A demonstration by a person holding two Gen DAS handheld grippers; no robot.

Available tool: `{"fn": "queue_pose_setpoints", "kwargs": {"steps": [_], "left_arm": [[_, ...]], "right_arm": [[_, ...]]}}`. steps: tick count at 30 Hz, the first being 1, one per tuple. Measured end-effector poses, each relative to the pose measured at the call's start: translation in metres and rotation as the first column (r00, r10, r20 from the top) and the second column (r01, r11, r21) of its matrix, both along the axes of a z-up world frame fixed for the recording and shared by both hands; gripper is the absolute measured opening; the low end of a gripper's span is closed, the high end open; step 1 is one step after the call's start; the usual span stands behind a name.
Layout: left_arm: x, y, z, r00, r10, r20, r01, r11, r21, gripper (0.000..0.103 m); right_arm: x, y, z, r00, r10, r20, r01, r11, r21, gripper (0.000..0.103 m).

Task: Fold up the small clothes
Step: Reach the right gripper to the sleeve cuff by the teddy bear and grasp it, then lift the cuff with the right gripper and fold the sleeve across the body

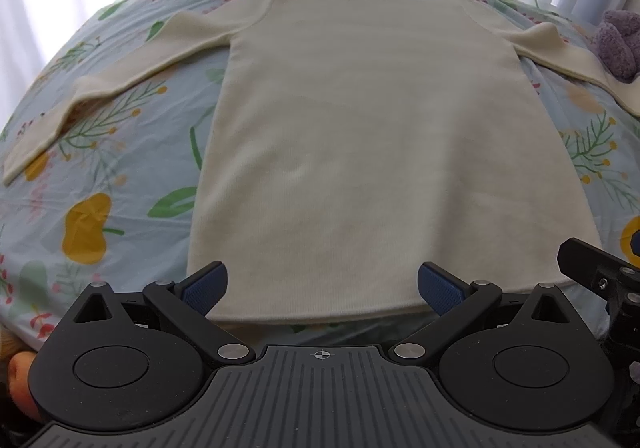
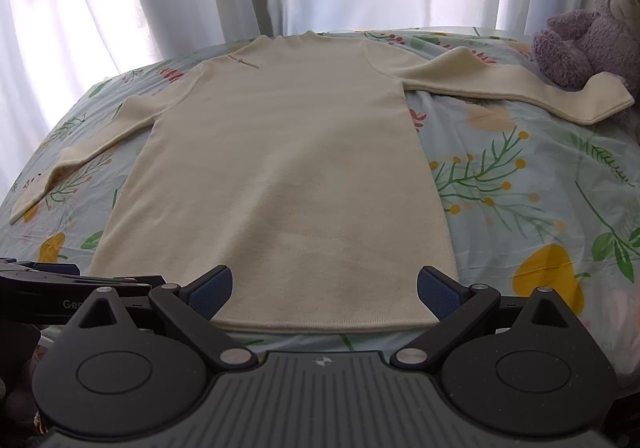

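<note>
Nearest me, the left gripper and right gripper both hung spread wide and empty at the hem, I judged ready to pinch it. The cream sweater lay flat on the floral bedspread, sleeves thrown outward, smoothed for folding. Beyond, a purple teddy bear sat touching the right cuff.

sweater's right cuff cut by frame edge; purple teddy bear partly cropped, perhaps half-hidden.
</note>
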State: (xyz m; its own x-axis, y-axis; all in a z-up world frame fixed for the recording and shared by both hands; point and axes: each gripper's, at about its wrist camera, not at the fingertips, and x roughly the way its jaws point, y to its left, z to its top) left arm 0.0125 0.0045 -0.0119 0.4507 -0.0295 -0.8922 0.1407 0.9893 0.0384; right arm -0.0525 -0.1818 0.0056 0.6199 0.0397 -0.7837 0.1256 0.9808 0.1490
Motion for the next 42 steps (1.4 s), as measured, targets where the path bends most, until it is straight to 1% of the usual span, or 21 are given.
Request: {"fn": "queue_pose_setpoints", "kwargs": {"steps": [2, 4, 5, 6, 8, 9, 11, 12, 14, 15, 16, 18, 20, 23, 25, 27, 30, 33, 34, 38, 42], "left_arm": [[0.003, 0.001, -0.001, 1.000, -0.001, -0.005, 0.001, 1.000, -0.007, 0.103], [0.009, 0.004, -0.001, 1.000, -0.008, -0.012, 0.007, 0.999, -0.036, 0.103], [0.013, 0.006, -0.001, 1.000, -0.014, -0.012, 0.013, 0.998, -0.061, 0.103], [0.018, 0.008, -0.001, 1.000, -0.014, -0.011, 0.013, 0.997, -0.079, 0.103], [0.029, 0.012, 0.000, 1.000, -0.003, 0.003, 0.004, 0.996, -0.087, 0.103], [0.036, 0.014, 0.001, 1.000, 0.004, 0.014, -0.003, 0.997, -0.083, 0.103], [0.051, 0.016, 0.002, 0.999, 0.023, 0.041, -0.020, 0.997, -0.071, 0.103], [0.058, 0.017, 0.002, 0.998, 0.032, 0.056, -0.028, 0.997, -0.069, 0.103], [0.074, 0.019, -0.001, 0.996, 0.047, 0.082, -0.041, 0.996, -0.074, 0.103], [0.082, 0.020, -0.004, 0.994, 0.062, 0.087, -0.056, 0.996, -0.068, 0.103], [0.089, 0.020, -0.007, 0.992, 0.080, 0.092, -0.075, 0.995, -0.060, 0.103], [0.102, 0.021, -0.015, 0.988, 0.112, 0.107, -0.107, 0.993, -0.050, 0.103], [0.115, 0.020, -0.023, 0.984, 0.141, 0.114, -0.136, 0.990, -0.048, 0.103], [0.130, 0.018, -0.036, 0.979, 0.177, 0.104, -0.169, 0.982, -0.082, 0.103], [0.138, 0.015, -0.045, 0.977, 0.196, 0.084, -0.187, 0.977, -0.099, 0.103], [0.144, 0.014, -0.051, 0.975, 0.212, 0.067, -0.204, 0.972, -0.114, 0.103], [0.150, 0.010, -0.055, 0.970, 0.226, 0.091, -0.218, 0.971, -0.094, 0.103], [0.152, 0.007, -0.057, 0.971, 0.221, 0.095, -0.216, 0.974, -0.066, 0.103], [0.152, 0.006, -0.057, 0.971, 0.219, 0.100, -0.214, 0.975, -0.057, 0.103], [0.151, 0.004, -0.059, 0.970, 0.214, 0.115, -0.210, 0.977, -0.045, 0.103], [0.154, 0.006, -0.060, 0.971, 0.207, 0.122, -0.202, 0.978, -0.048, 0.103]], "right_arm": [[0.001, -0.004, 0.000, 1.000, 0.000, 0.023, 0.000, 1.000, 0.020, 0.099], [0.001, -0.011, 0.002, 0.996, -0.008, 0.088, 0.006, 1.000, 0.028, 0.099], [-0.001, -0.016, 0.004, 0.986, -0.016, 0.165, 0.011, 0.999, 0.031, 0.099], [-0.005, -0.023, 0.006, 0.964, -0.032, 0.264, 0.023, 0.999, 0.037, 0.099], [-0.001, -0.040, 0.011, 0.926, -0.057, 0.374, 0.043, 0.998, 0.047, 0.099], [0.007, -0.053, 0.013, 0.919, -0.084, 0.386, 0.063, 0.996, 0.067, 0.099], [0.027, -0.085, 0.014, 0.906, -0.196, 0.376, 0.153, 0.978, 0.141, 0.099], [0.042, -0.107, 0.012, 0.903, -0.267, 0.338, 0.221, 0.961, 0.168, 0.099], [0.066, -0.144, 0.004, 0.895, -0.351, 0.277, 0.305, 0.932, 0.196, 0.098], [0.074, -0.166, -0.002, 0.871, -0.404, 0.280, 0.352, 0.910, 0.218, 0.097], [0.080, -0.191, -0.009, 0.835, -0.471, 0.285, 0.414, 0.878, 0.239, 0.092], [0.091, -0.234, -0.020, 0.782, -0.561, 0.270, 0.489, 0.822, 0.292, 0.081], [0.098, -0.280, -0.036, 0.714, -0.658, 0.241, 0.569, 0.745, 0.349, 0.064], [0.109, -0.337, -0.058, 0.622, -0.762, 0.181, 0.662, 0.635, 0.398, 0.054], [0.118, -0.362, -0.071, 0.579, -0.800, 0.155, 0.707, 0.588, 0.392, 0.054], [0.125, -0.381, -0.082, 0.553, -0.822, 0.136, 0.731, 0.557, 0.395, 0.054], [0.133, -0.399, -0.095, 0.535, -0.835, 0.131, 0.756, 0.542, 0.367, 0.053], [0.140, -0.408, -0.106, 0.540, -0.833, 0.119, 0.761, 0.544, 0.353, 0.038], [0.141, -0.409, -0.108, 0.541, -0.832, 0.123, 0.757, 0.546, 0.359, 0.029], [0.144, -0.410, -0.105, 0.554, -0.813, 0.181, 0.740, 0.580, 0.342, 0.011], [0.158, -0.401, -0.091, 0.575, -0.787, 0.224, 0.751, 0.616, 0.237, 0.007]]}}
